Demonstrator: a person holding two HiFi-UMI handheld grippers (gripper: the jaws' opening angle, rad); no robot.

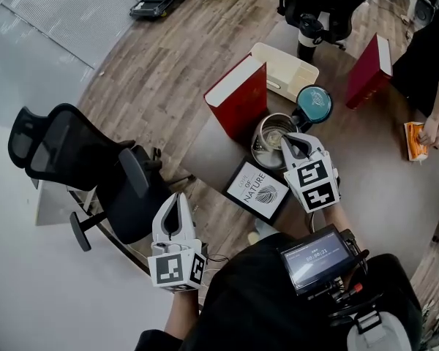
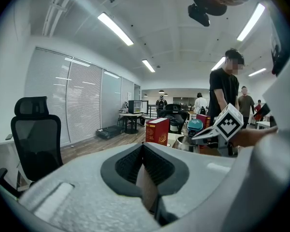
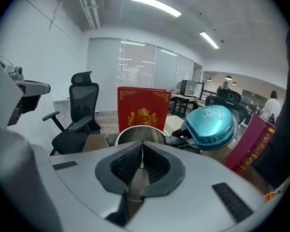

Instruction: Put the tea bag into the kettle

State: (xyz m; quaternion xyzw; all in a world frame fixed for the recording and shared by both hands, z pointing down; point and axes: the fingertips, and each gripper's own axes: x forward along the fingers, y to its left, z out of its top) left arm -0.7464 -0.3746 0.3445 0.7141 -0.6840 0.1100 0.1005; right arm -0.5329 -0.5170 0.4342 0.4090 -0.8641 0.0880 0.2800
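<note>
Right gripper [image 1: 288, 142] — jaws together — at open kettle [image 1: 265, 143], beside "OF NATURE" print [image 1: 257, 189].

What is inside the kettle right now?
The kettle shows shiny metal walls with pale reflections; no tea bag can be made out. The right gripper covers part of the opening, and its own view sees only the rim.

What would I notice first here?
Probably the shiny steel kettle in the middle of the brown table, its round teal lid flipped open. The white right gripper, jaws shut, points at its mouth. A tall red book stands upright beside it, and a black office chair sits off to the left.
</note>
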